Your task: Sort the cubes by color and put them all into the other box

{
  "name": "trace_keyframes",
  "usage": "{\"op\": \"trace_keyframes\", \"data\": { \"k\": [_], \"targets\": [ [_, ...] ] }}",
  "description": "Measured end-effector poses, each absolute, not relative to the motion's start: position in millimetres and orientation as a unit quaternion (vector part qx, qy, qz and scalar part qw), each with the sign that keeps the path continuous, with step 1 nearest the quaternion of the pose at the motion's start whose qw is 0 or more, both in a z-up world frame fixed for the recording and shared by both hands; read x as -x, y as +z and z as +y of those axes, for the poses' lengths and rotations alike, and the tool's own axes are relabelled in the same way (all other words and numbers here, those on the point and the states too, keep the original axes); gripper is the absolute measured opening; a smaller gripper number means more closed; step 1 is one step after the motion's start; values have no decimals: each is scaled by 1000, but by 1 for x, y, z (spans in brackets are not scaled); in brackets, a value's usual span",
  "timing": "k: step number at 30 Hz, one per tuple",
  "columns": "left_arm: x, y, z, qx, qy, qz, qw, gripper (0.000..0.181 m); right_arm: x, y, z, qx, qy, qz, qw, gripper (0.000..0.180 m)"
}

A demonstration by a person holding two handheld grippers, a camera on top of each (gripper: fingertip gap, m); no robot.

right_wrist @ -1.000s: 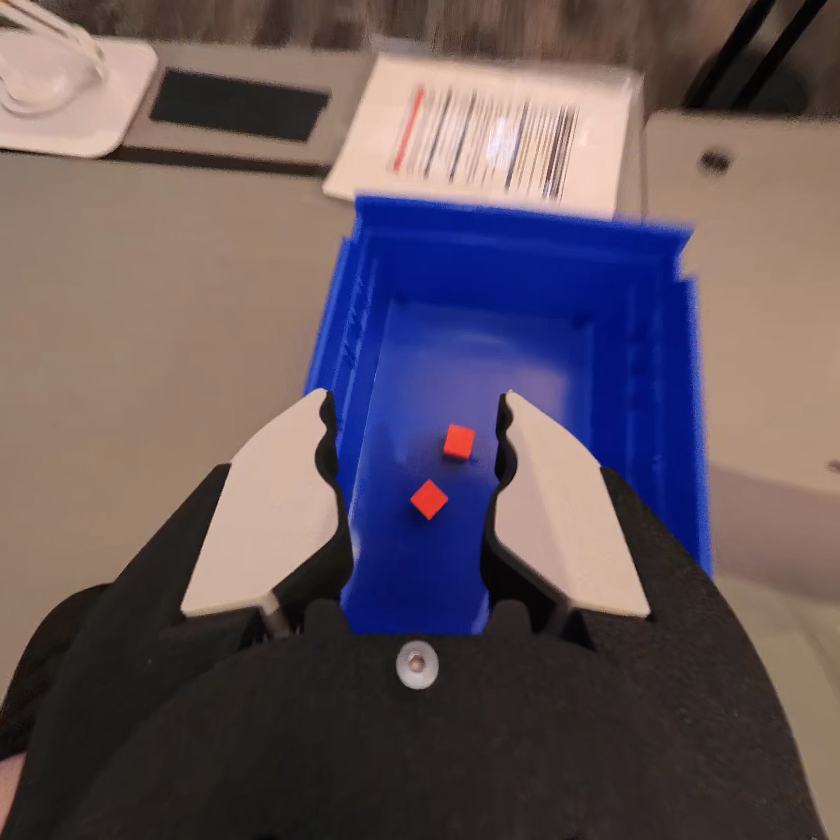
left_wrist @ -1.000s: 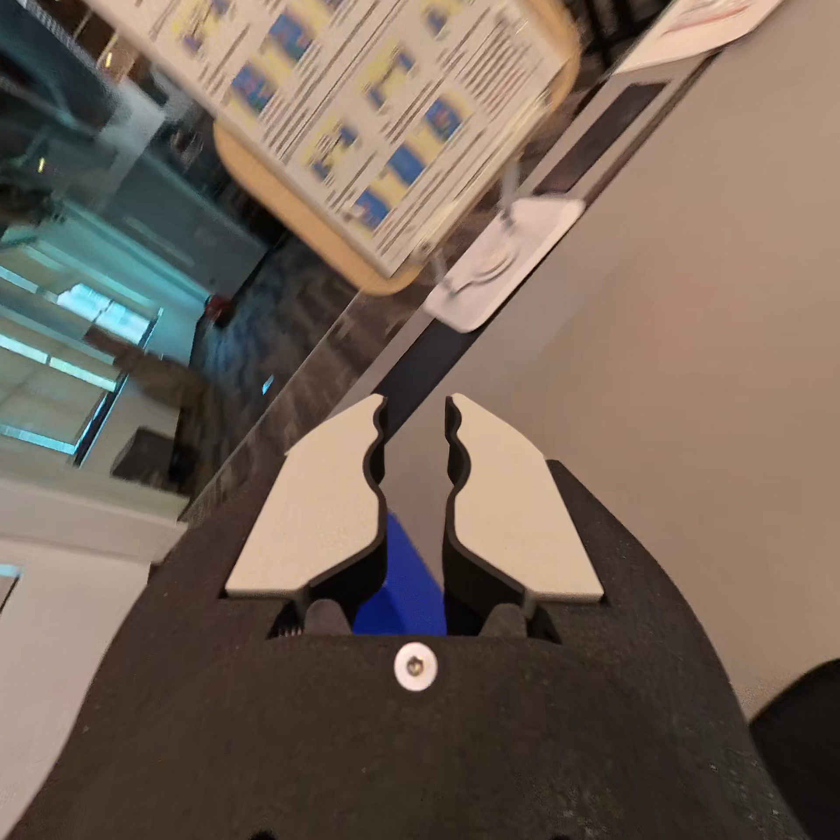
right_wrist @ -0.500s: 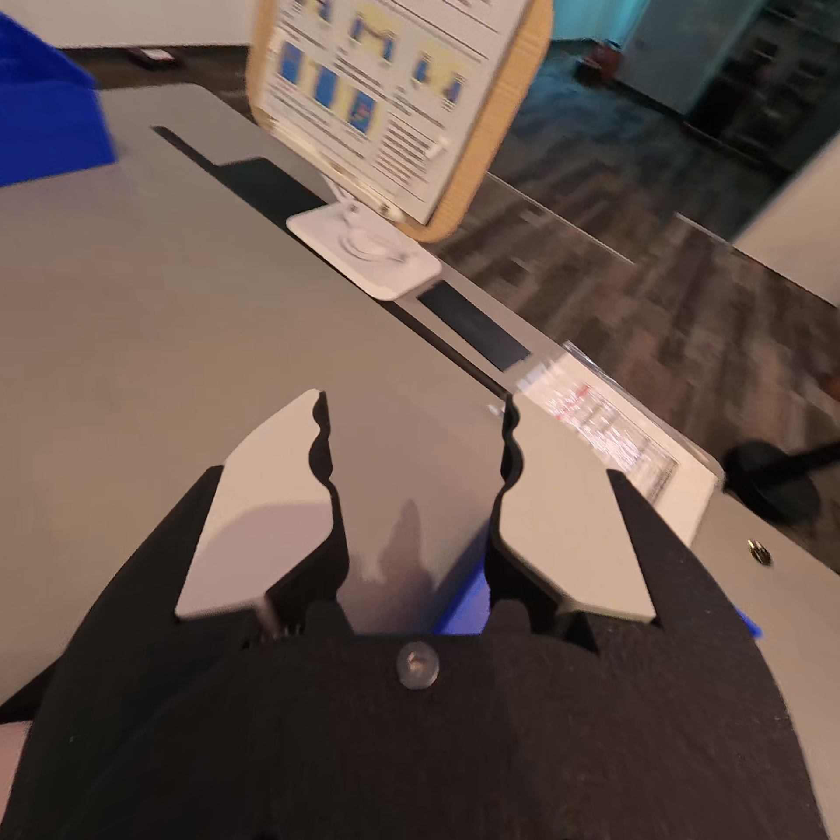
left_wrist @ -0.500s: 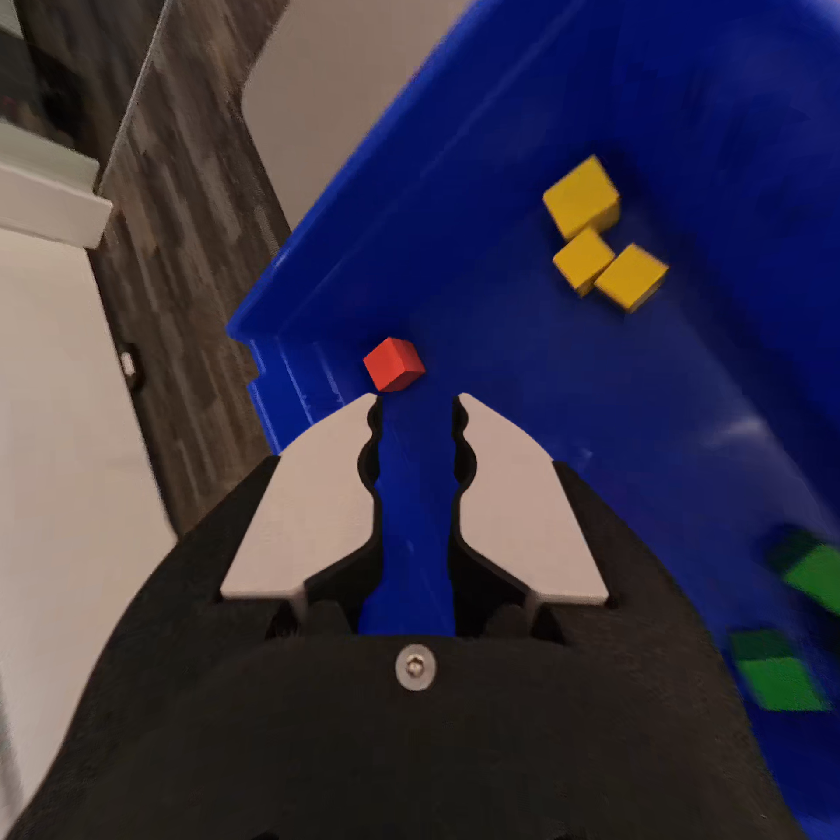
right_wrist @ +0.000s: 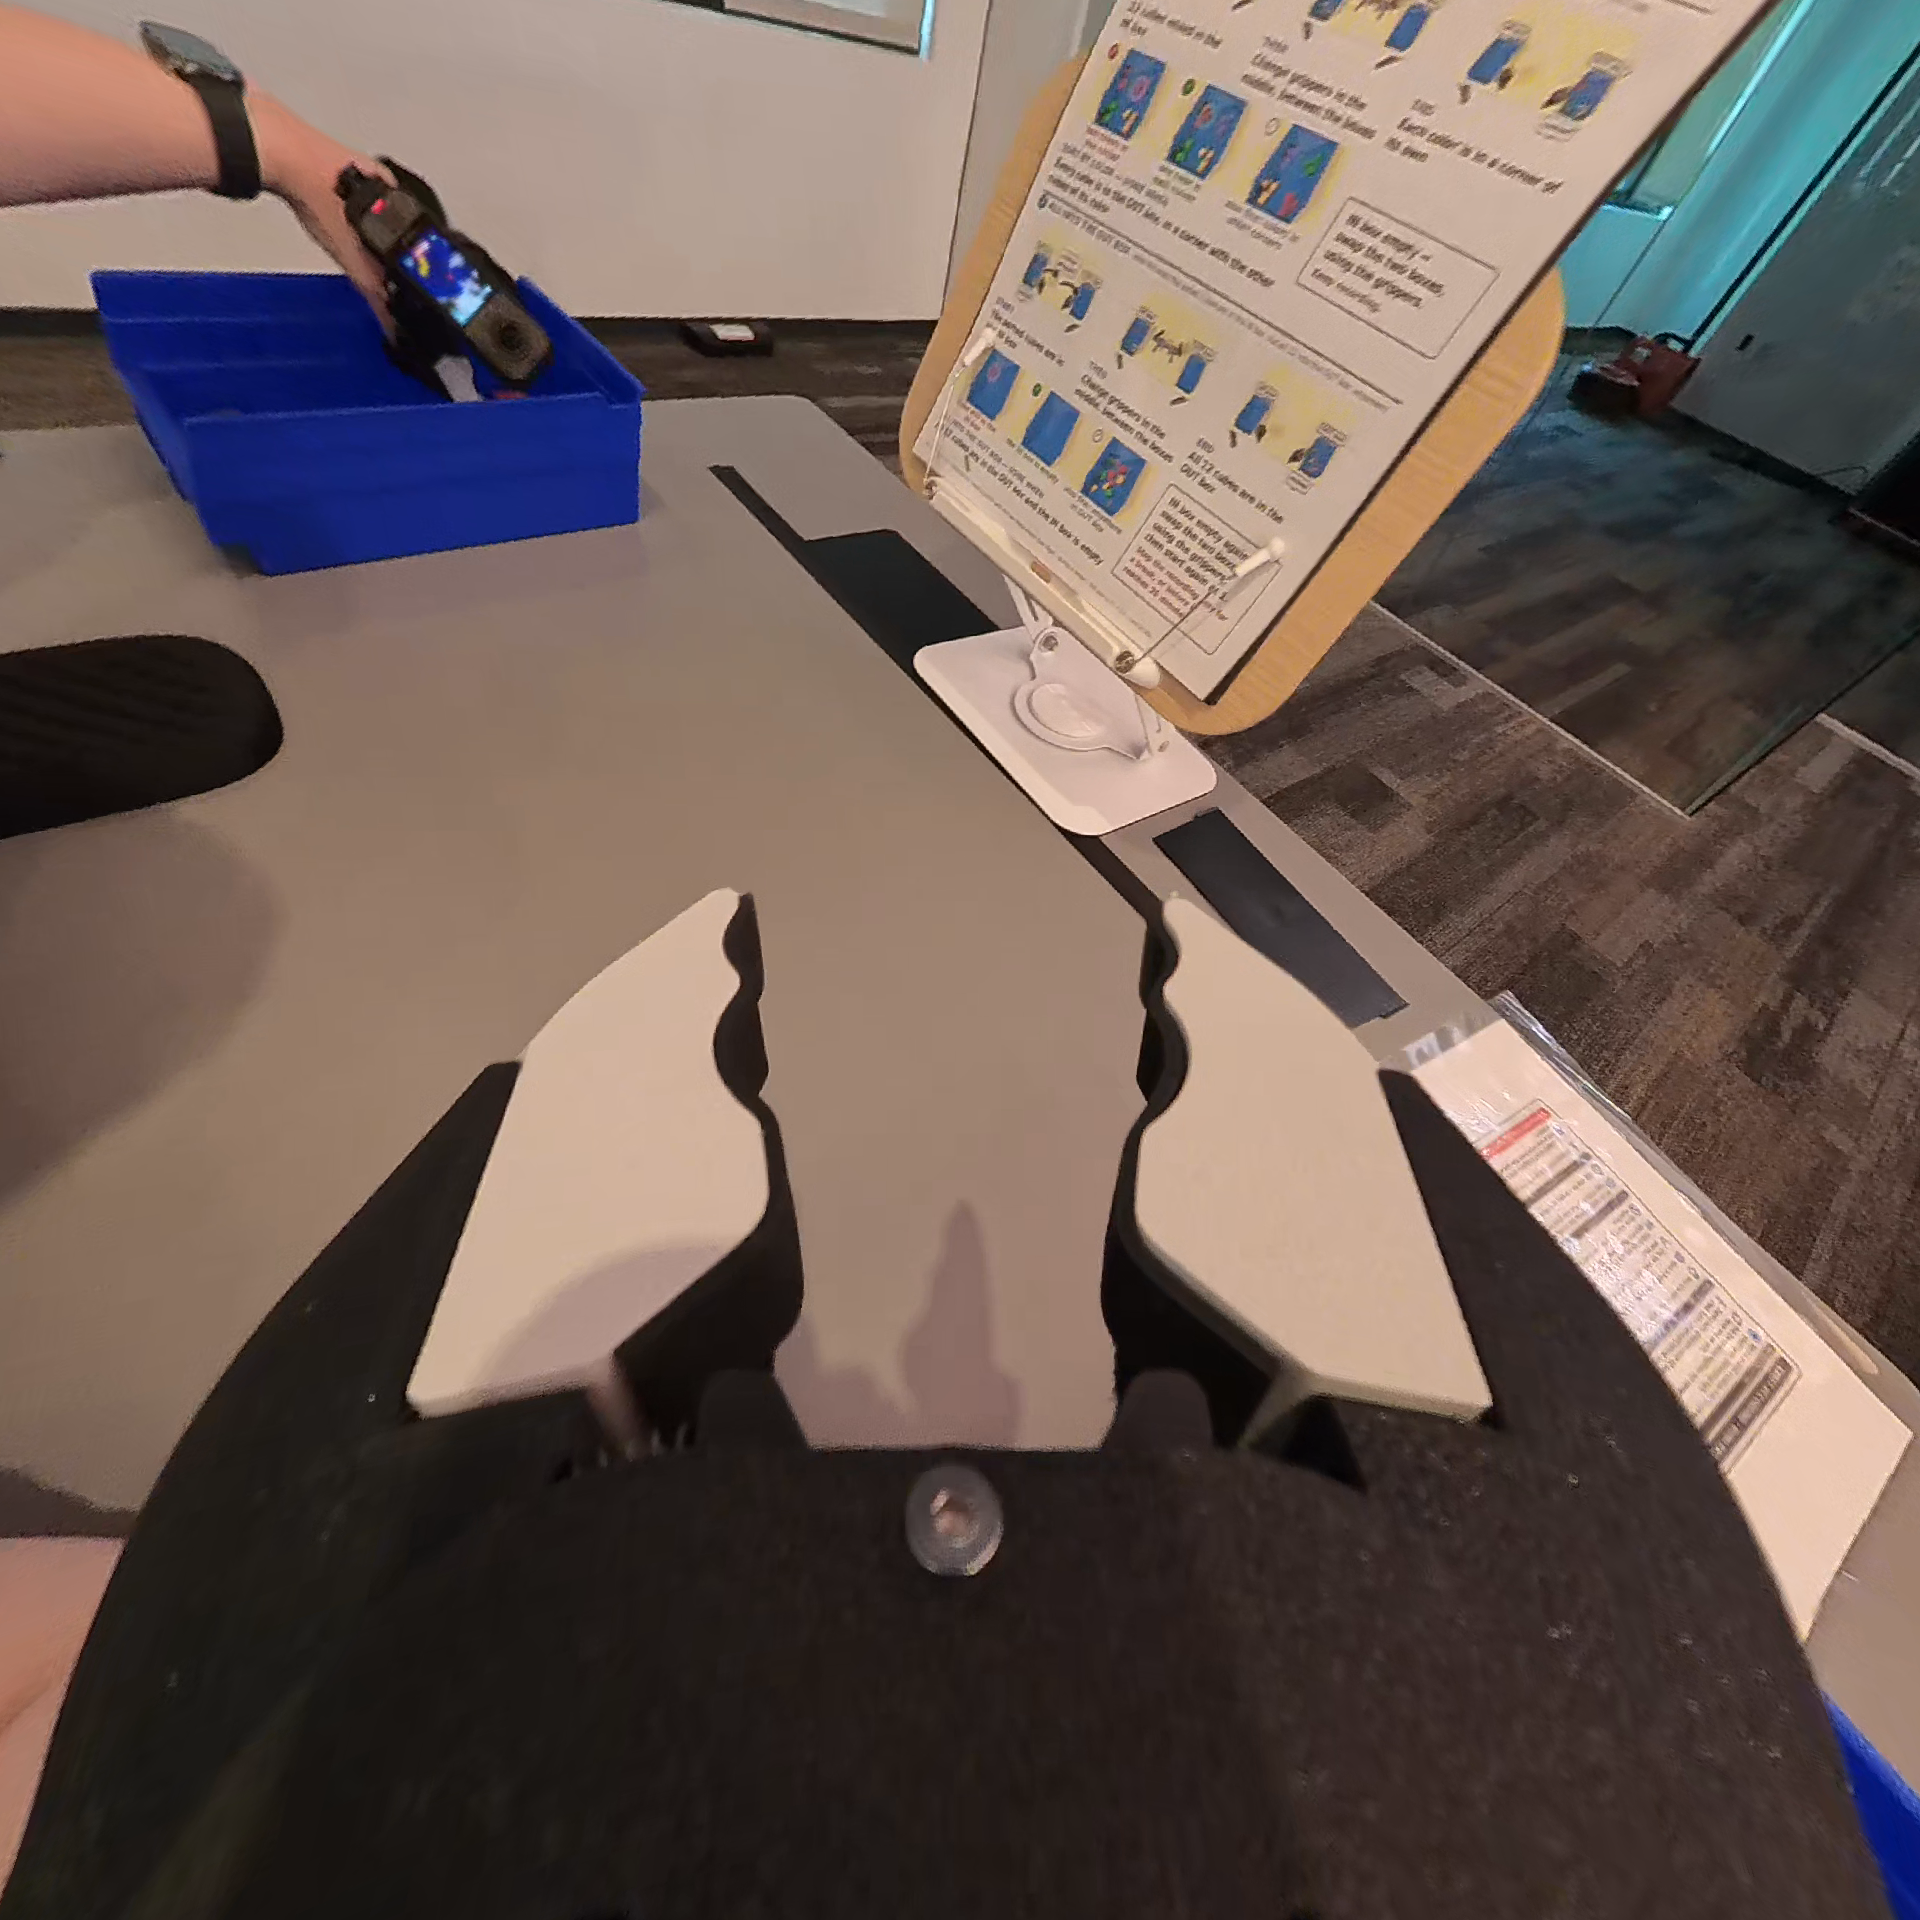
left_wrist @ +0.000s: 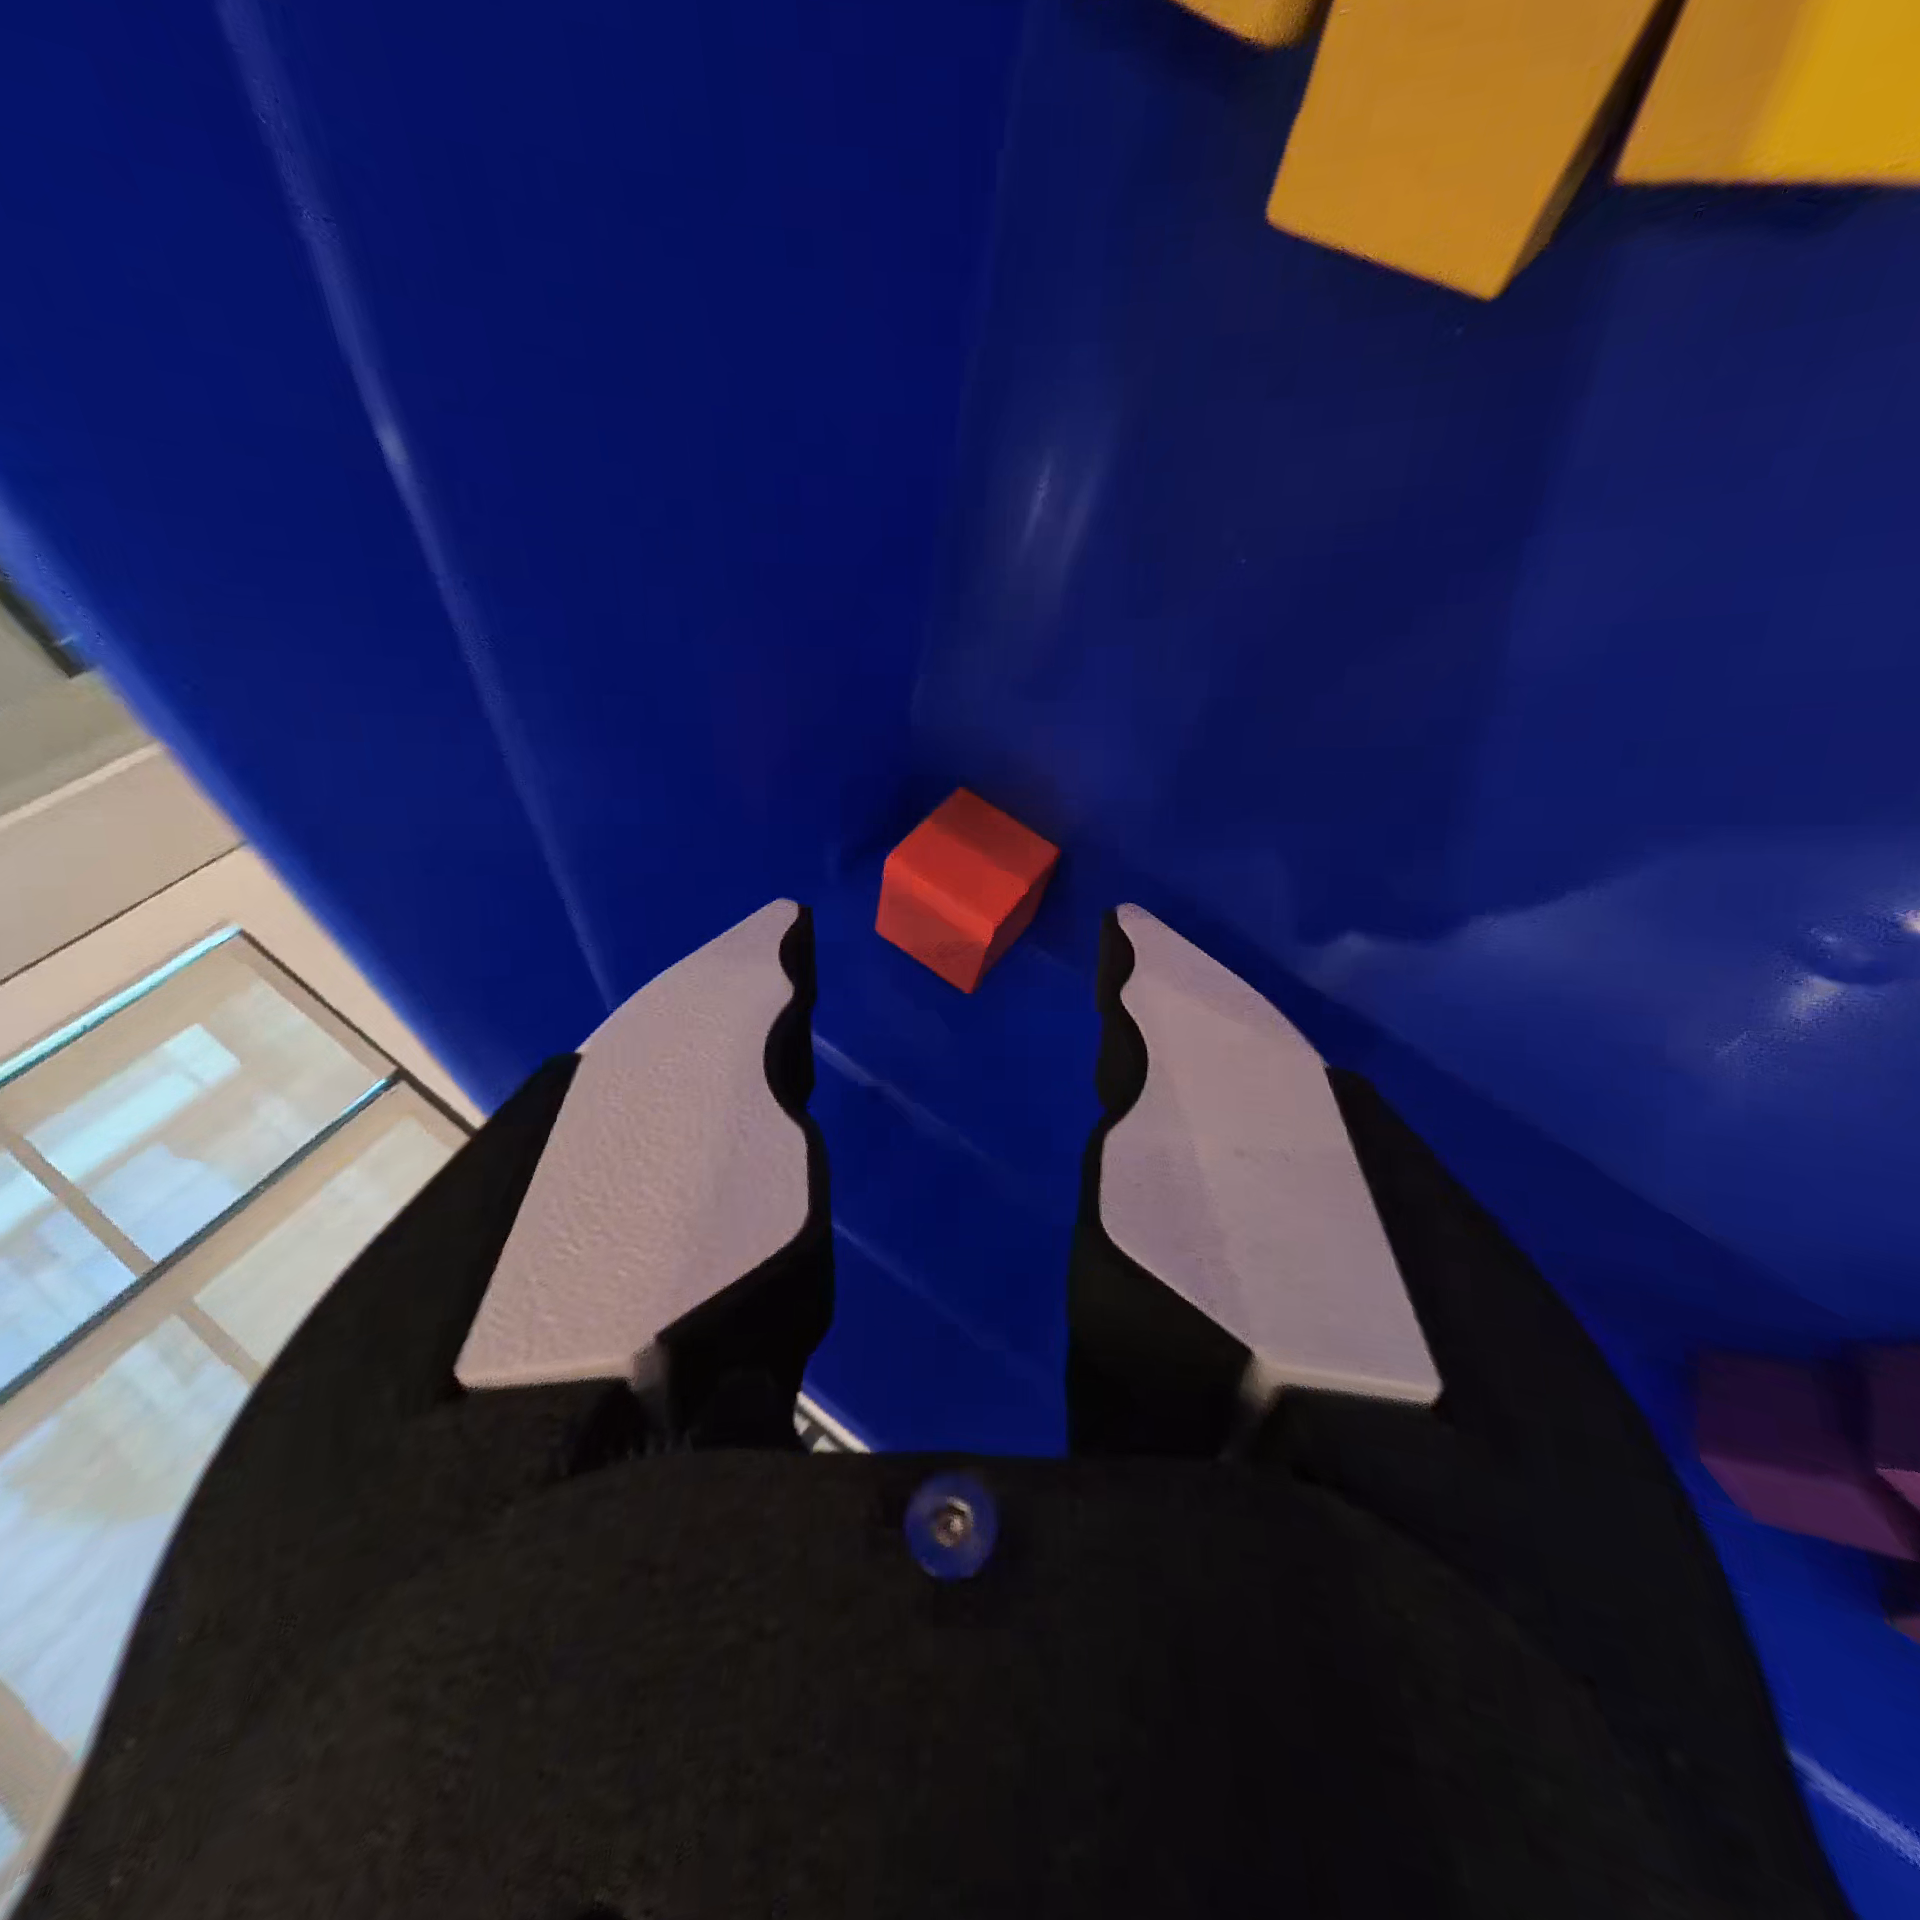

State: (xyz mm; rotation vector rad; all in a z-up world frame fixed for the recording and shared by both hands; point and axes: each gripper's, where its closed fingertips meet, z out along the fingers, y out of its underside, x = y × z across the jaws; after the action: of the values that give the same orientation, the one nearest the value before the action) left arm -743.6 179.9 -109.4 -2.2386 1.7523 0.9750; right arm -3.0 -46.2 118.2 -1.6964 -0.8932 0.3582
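In the left wrist view my left gripper point(left_wrist: 954, 914) is open and empty inside a blue box point(left_wrist: 623, 436), its tips just short of a red cube point(left_wrist: 961, 888) that sits in the box's corner. Yellow cubes point(left_wrist: 1444, 135) lie at the top right and purple cubes point(left_wrist: 1808, 1455) at the lower right. In the right wrist view my right gripper point(right_wrist: 951, 914) is open and empty above the grey table point(right_wrist: 520, 831). The blue box point(right_wrist: 343, 457) stands far left, with the left gripper point(right_wrist: 447, 301) reaching down into it.
A paper sheet on a wooden stand point(right_wrist: 1257, 343) with a white base point(right_wrist: 1070, 727) stands at the table's far edge. A bagged paper sheet point(right_wrist: 1642, 1288) lies at the right. A black padded thing point(right_wrist: 114, 727) sits at the left.
My left gripper swung from facing the stand down into the box, closed in on the red cube and opened wider. My right gripper left the other box holding two red cubes and swung left.
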Motion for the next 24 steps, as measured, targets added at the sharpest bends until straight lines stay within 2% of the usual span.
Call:
{"op": "trace_keyframes", "data": {
  "k": [10, 17, 20, 24],
  "targets": [
    [760, -126, 189, 726, 327, 605, 9, 34, 16, 93, -32, 751, 140, -403, 504, 68],
    [764, -124, 189, 728, 341, 594, 15, 33, 15, 88, -27, 756, 151, -398, 497, 67],
    [753, -111, 191, 738, 338, 580, 65, 29, 18, 85, -27, 757, 152, -405, 490, 66],
    [718, -68, 192, 752, 315, 539, 211, 28, 27, 85, -23, 753, 156, -415, 487, 65]
  ]
}}
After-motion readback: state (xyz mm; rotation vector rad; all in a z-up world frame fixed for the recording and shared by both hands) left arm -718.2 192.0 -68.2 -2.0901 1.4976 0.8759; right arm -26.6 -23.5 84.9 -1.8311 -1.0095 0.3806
